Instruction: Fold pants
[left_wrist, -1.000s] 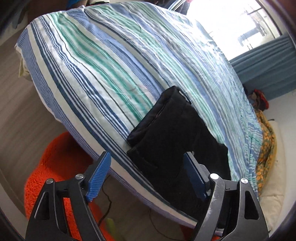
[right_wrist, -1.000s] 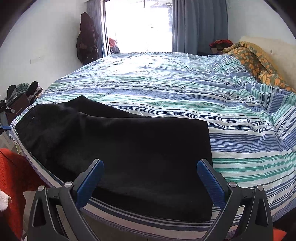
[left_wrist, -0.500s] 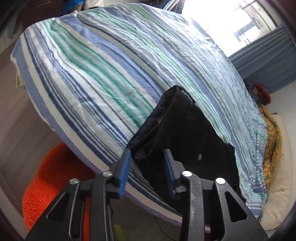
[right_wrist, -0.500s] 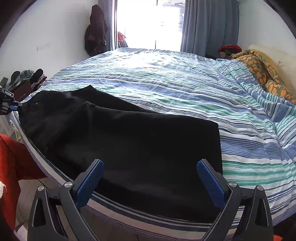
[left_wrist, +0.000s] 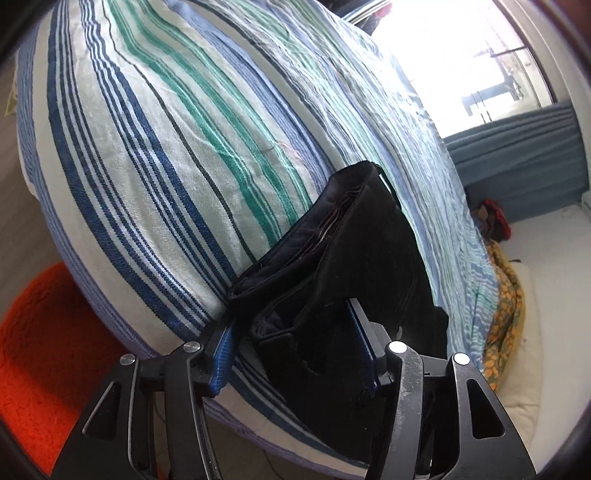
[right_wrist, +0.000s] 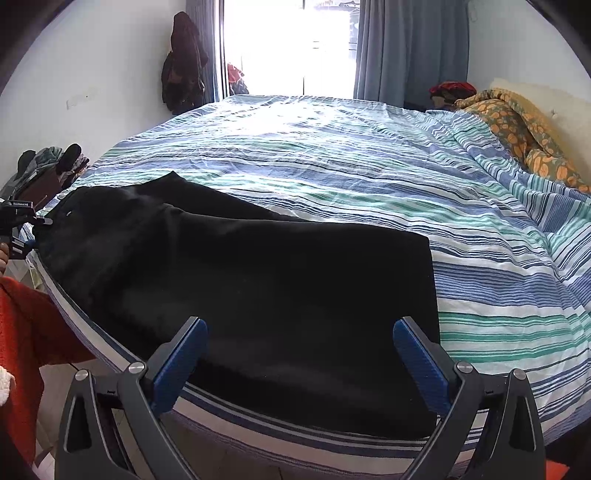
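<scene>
So compared with a second ago, the left gripper (left_wrist: 295, 347) has gone from wide apart, to nearly together half a second back, to sitting around the waistband corner of the black pants (right_wrist: 236, 280). Its blue pads (left_wrist: 222, 360) now straddle the thick bunched fabric, with cloth filling the space between them, so it looks clamped on the waistband, though the right pad is mostly buried behind the fabric and I can't see actual contact there. It's also much closer in: the pants (left_wrist: 351, 280) fill the middle of the left wrist view now.

The right gripper (right_wrist: 295, 358) hasn't really changed. Its fingers are spread wide, hovering over the leg end of the pants near the bed edge, holding nothing.

The pants lie flat along the near edge of the bed (right_wrist: 369, 166), on the striped blue, green and white duvet (left_wrist: 166, 147), waist at the left corner, legs running right.

Hard to make out: in the right wrist view the left gripper (right_wrist: 18, 229) is only a sliver at the frame's left edge. The window is blown out white. An orange fluffy rug (left_wrist: 40, 350) sits below the bed, cut off by the frame.
</scene>
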